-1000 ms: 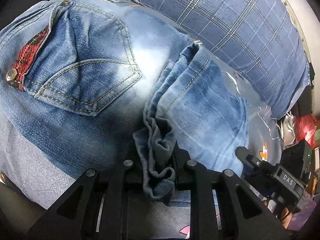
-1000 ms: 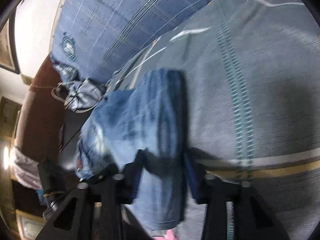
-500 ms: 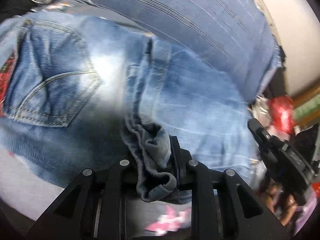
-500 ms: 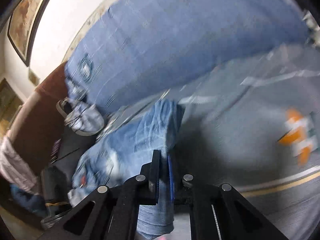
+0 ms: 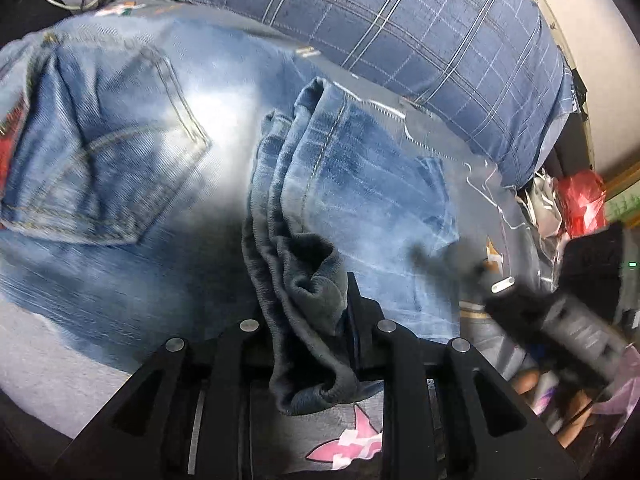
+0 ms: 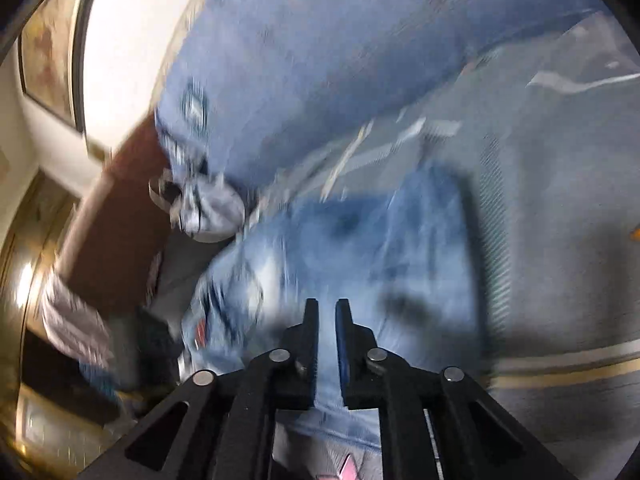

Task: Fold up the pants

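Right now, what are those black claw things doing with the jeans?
A person is folding jeans on a bed, with a gripper in each hand. The left gripper has its fingers clamped on a bunched fold of the denim. The right gripper holds nothing: its fingers have just been opening a little, with a narrow gap between them, above the jeans. The jeans lie partly folded, back pocket up, beside a checked pillow.
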`<action>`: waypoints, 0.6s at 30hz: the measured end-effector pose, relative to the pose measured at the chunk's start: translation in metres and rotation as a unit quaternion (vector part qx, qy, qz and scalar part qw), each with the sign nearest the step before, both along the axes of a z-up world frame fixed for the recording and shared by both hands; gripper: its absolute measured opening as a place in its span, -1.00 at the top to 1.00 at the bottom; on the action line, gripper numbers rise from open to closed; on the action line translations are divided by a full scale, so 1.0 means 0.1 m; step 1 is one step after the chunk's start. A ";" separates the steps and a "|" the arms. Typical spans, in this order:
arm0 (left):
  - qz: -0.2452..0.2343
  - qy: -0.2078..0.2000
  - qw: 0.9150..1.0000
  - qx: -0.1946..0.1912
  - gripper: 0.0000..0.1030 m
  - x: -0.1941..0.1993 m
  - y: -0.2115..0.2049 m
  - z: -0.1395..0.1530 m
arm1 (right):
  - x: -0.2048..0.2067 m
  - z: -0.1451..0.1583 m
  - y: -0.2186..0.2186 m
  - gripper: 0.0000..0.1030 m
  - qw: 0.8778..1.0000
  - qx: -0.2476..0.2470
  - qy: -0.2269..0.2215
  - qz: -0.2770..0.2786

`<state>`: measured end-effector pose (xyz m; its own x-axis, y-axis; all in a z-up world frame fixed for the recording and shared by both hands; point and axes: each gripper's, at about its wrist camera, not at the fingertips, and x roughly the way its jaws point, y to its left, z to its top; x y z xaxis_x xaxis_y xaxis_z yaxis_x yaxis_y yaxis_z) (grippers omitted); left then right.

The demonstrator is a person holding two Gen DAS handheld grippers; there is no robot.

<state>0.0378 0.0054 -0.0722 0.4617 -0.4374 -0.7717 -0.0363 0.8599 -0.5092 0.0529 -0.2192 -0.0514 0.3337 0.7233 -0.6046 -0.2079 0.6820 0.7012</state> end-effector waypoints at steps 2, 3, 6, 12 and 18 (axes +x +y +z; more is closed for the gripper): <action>0.001 0.006 1.000 0.003 0.59 -0.01 0.01 0.02 | -0.01 -0.13 0.18 0.82 0.999 -0.028 0.014 0.031; 0.003 0.014 1.000 0.009 0.59 0.00 0.01 0.01 | -0.01 -0.17 0.24 0.82 0.998 -0.040 0.015 0.042; -0.001 0.052 0.999 -0.007 0.59 0.01 0.08 -0.12 | -0.05 -0.21 0.36 0.82 0.996 -0.070 0.009 0.055; -0.008 0.050 0.997 -0.066 0.58 -0.03 0.29 0.01 | 0.02 -0.23 0.41 0.84 0.995 -0.096 -0.002 0.040; 0.002 0.026 0.996 -0.088 0.58 -0.10 0.52 0.22 | -0.02 -0.17 0.33 0.83 0.994 -0.109 -0.006 0.013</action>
